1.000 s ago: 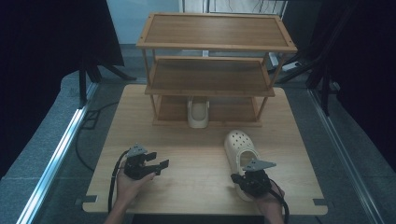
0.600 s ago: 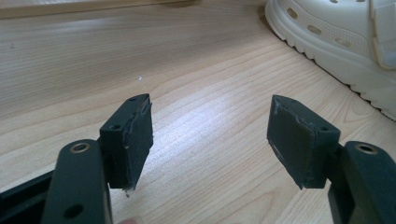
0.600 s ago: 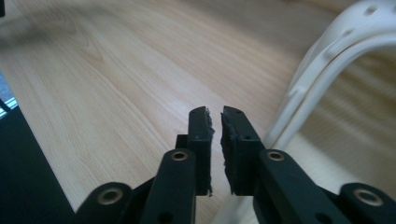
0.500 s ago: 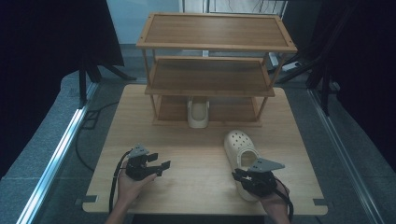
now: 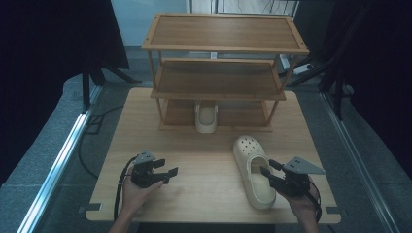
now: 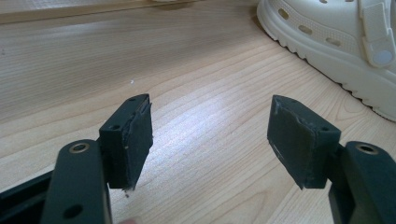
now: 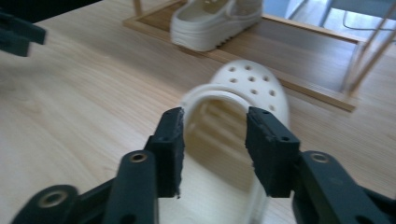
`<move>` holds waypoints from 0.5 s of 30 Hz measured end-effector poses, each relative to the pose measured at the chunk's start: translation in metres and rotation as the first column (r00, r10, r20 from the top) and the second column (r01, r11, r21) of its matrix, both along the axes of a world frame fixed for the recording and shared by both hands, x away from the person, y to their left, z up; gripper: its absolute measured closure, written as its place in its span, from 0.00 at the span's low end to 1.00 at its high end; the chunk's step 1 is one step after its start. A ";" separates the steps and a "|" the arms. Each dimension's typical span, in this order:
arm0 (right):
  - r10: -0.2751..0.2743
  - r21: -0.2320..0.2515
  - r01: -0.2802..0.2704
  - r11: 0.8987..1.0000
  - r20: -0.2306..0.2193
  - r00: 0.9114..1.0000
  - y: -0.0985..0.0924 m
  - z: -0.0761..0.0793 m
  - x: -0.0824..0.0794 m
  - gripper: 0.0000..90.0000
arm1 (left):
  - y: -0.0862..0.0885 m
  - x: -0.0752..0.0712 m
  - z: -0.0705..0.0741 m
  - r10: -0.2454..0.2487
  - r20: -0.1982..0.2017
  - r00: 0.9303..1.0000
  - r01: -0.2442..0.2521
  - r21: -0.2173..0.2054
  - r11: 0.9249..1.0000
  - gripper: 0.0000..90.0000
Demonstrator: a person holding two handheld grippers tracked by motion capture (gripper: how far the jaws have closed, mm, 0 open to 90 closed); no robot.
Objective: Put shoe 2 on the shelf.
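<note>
Right hand-held gripper (image 5: pixel 268 171) just opened, jaws apart beside the cream clog (image 5: pixel 252 170), long axis front-to-back, toe toward the rack (image 5: pixel 221 73).

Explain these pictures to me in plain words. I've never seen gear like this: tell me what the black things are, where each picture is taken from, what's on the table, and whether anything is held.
No robot here: a person holds a two-jaw hand tool in each hand. The high view looks down on a wooden table from above the person. The left gripper is open over bare wood. The right gripper hangs at the heel end of a cream clog; its jaws have just been opening, and they stand apart without pinching it. So nothing is held.

The other two pictures come from small cameras riding on each tool, looking along its black jaws. The right gripper view looks into the clog's opening.

At the back of the table stands a wooden shoe rack, with a second clog on its lowest shelf.
</note>
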State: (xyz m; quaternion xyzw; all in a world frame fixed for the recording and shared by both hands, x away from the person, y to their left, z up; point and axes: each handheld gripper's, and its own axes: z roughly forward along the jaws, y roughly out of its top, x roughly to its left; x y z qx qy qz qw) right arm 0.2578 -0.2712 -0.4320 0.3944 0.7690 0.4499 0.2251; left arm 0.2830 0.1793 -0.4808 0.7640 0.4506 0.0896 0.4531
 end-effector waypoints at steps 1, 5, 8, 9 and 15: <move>-0.012 0.004 0.012 1.000 -0.006 1.000 -0.003 -0.001 0.002 0.60 | 0.000 0.000 0.000 0.001 -0.001 1.000 -0.001 -0.001 1.000 0.35; -0.039 0.050 0.040 0.998 -0.030 0.999 -0.015 -0.007 0.012 0.59 | 0.001 0.000 -0.001 0.000 -0.006 1.000 0.000 -0.010 1.000 0.35; -0.044 0.053 0.047 0.997 -0.056 0.997 -0.020 -0.010 0.015 0.58 | 0.001 0.000 0.000 -0.003 -0.006 1.000 0.003 -0.013 1.000 0.35; -0.044 0.053 0.047 0.997 -0.056 0.997 -0.020 -0.010 0.015 0.58 | 0.001 0.000 0.000 -0.005 -0.008 1.000 0.004 -0.015 1.000 0.35; -0.049 0.054 0.055 0.997 -0.096 0.994 -0.023 -0.019 0.023 0.57 | 0.000 0.001 -0.001 -0.005 -0.008 1.000 0.005 -0.011 1.000 0.35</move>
